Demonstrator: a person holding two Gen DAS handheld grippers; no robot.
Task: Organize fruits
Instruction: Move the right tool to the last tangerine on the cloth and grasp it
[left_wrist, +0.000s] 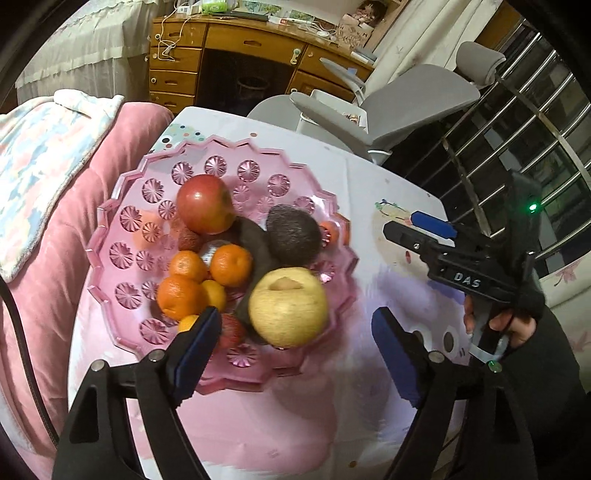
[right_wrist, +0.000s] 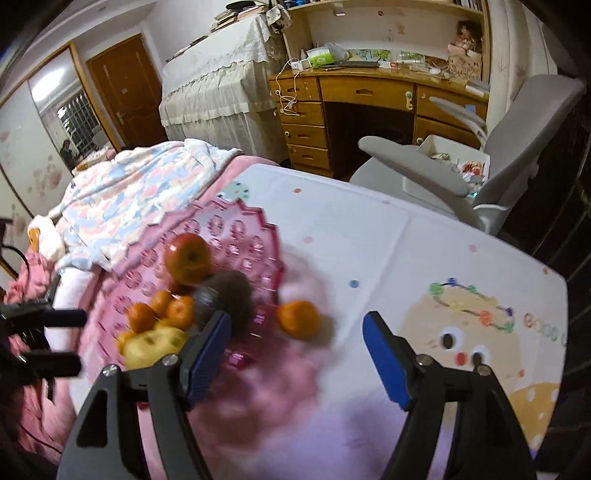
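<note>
Wore a black fingerless glove on the right hand. Carried black-framed grippers with blue pads, silver screws, "DAS" lettering.

Heaped in a pink scalloped bowl at frame centre: red apple, yellow apple, dark avocado, several tangerines. Outside the rim, right of the bowl in the right wrist view: one lone tangerine on the cloth.
</note>
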